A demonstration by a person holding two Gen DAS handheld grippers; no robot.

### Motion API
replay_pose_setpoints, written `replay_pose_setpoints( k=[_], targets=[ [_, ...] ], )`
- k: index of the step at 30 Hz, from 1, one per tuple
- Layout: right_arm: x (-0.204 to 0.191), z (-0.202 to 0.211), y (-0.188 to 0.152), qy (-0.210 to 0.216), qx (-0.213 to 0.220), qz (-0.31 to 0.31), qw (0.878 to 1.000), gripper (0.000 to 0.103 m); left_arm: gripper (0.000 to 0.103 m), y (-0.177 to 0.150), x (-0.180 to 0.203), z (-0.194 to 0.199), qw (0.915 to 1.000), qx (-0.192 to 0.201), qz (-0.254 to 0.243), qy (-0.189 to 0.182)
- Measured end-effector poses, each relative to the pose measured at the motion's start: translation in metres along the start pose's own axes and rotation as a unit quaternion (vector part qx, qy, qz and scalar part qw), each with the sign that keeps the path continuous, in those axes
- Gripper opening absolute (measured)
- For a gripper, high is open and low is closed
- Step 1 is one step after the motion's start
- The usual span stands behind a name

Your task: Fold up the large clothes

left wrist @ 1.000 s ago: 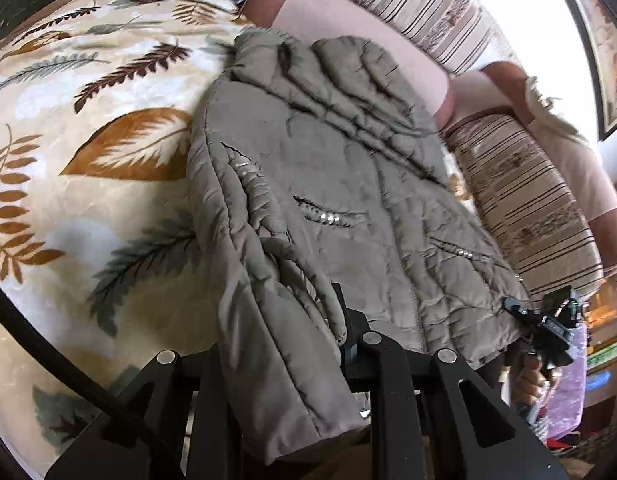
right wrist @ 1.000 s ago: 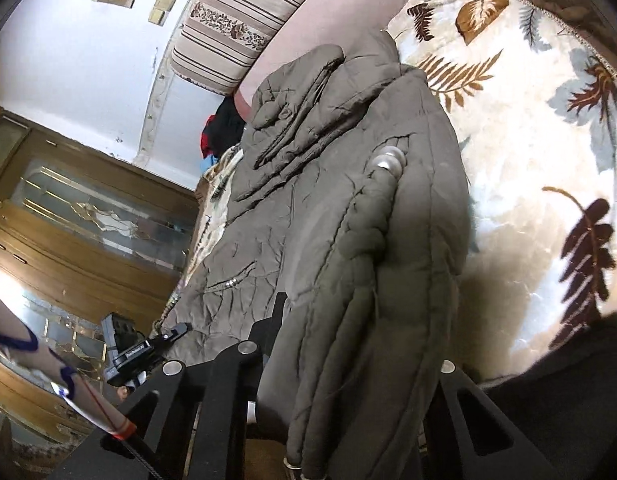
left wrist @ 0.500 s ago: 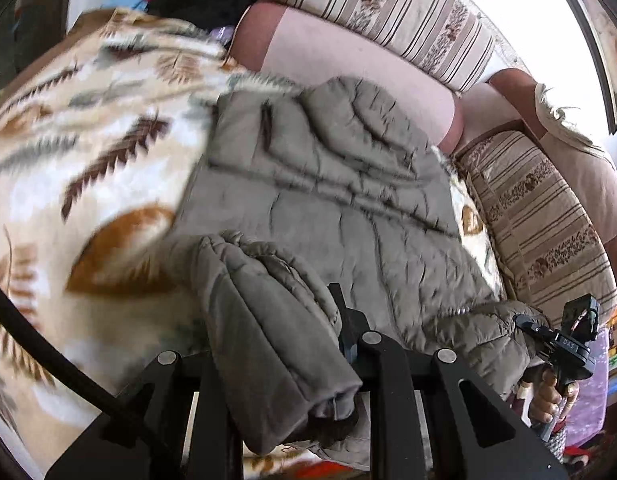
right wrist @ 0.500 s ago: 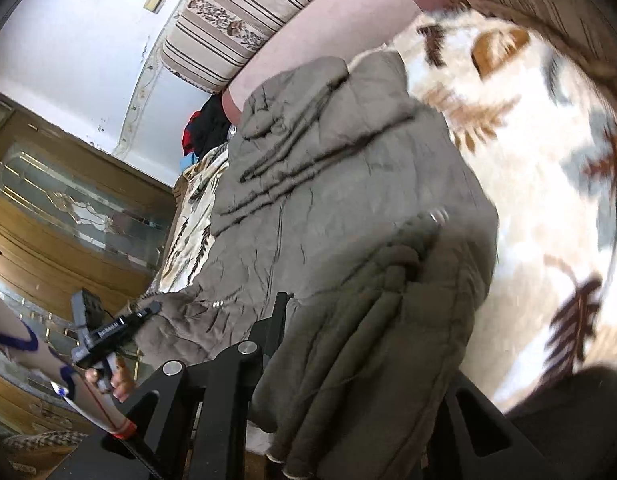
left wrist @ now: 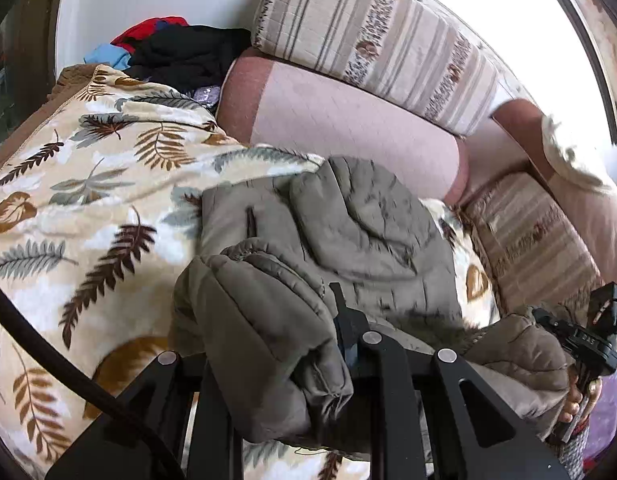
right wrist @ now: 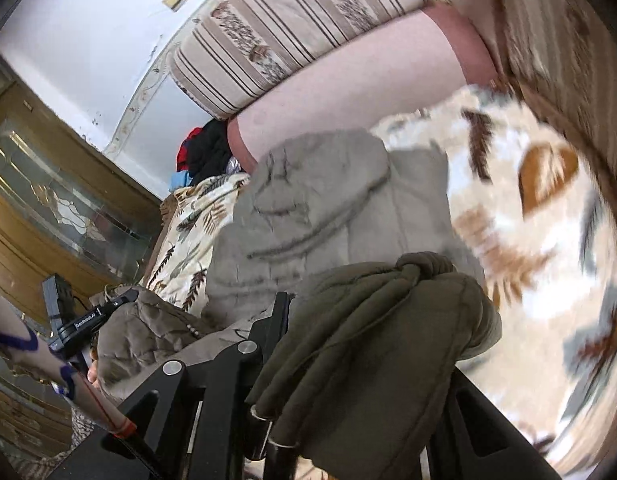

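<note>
A leaf-print blanket (left wrist: 88,208) covers the sofa, and the olive padded jacket (left wrist: 348,216) lies on it. The left gripper (left wrist: 308,344) and right gripper (right wrist: 348,344) each clench a bunched hem corner. Puffy and soft, it looks bulky; the corners seem the best hold.

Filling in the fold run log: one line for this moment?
left gripper: shut on jacket | right gripper: shut on jacket | hem lifted above leaf blanket
</note>
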State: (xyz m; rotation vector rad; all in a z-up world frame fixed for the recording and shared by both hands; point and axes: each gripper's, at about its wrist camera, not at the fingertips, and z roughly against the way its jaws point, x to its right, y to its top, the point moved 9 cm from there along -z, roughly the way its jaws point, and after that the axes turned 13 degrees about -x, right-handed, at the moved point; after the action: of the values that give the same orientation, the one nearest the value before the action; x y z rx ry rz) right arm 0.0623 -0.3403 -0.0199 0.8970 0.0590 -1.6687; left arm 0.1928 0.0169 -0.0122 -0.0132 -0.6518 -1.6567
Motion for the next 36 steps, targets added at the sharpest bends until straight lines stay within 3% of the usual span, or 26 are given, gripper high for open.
replay_pose_setpoints(
  k=[5,11,17,23,36],
  targets=[
    [-0.009,-0.018,0.057,-0.038,0.002,0.003,0.999,0.019,0.02,0.041,-0.02,-0.017,0.9994,-0.011,0.034,0.001],
    [0.012,-0.055,0.11,-0.072,0.006,-0.032,0.997,0.019,0.02,0.069,-0.029,-0.043,0.9985,-0.018,0.045,0.025],
    [0.046,-0.088,0.125,-0.067,0.005,-0.081,0.994,0.019,0.02,0.09,-0.032,-0.081,0.9965,-0.03,0.046,0.063],
    [0.063,-0.105,0.134,-0.071,-0.006,-0.09,0.993,0.02,0.02,0.105,-0.033,-0.109,0.9942,-0.034,0.034,0.097],
    [0.099,-0.143,0.184,-0.113,-0.005,-0.116,0.987,0.02,0.021,0.162,-0.047,-0.176,0.984,-0.042,0.058,0.163]
  ],
)
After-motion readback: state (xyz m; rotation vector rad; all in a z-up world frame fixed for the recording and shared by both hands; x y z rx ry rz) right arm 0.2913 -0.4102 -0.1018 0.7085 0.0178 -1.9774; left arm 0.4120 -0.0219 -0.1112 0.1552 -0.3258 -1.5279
